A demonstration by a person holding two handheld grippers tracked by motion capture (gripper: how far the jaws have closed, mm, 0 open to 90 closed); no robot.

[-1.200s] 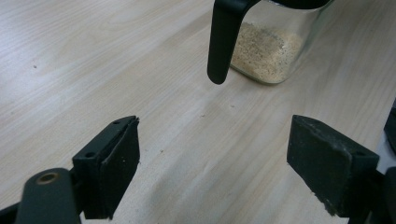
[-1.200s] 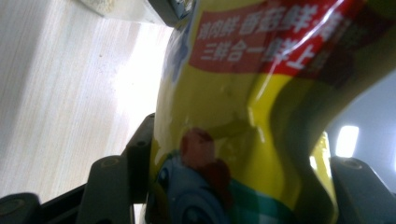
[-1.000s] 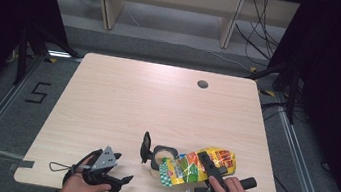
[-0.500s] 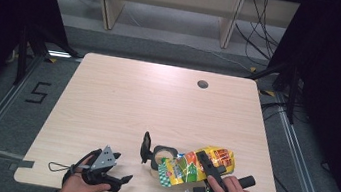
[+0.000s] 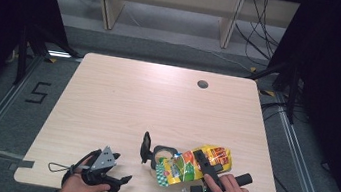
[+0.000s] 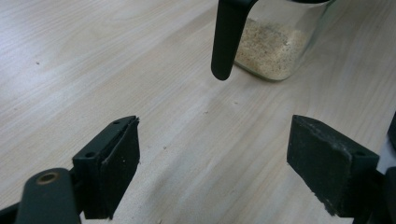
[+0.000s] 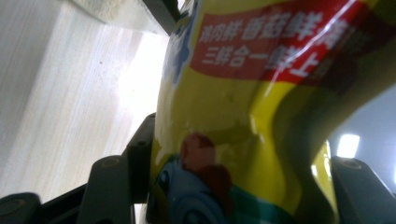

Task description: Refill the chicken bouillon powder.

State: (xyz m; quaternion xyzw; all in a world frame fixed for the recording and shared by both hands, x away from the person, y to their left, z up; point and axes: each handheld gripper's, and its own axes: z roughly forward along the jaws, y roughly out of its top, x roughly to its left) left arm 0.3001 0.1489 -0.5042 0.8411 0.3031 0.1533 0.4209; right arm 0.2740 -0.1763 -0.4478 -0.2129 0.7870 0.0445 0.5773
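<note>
Seasoning packet (image 5: 194, 165): near table's (image 5: 122, 99) front edge, right of centre, pinched in right gripper (image 5: 202, 162), apparently tipped over glass jar (image 5: 162, 154). Left gripper (image 5: 116, 182): spread, empty, front-left.

packet (image 5: 197, 164): yellow foil with red banner and green-blue print, crumpled, lying tilted with its mouth end over the jar rim, clamped in the right tool (image 5: 203, 162) | jar (image 6: 280, 46): clear glass with black handle, upright near the counter's front edge, shallow layer of beige granules inside
</note>
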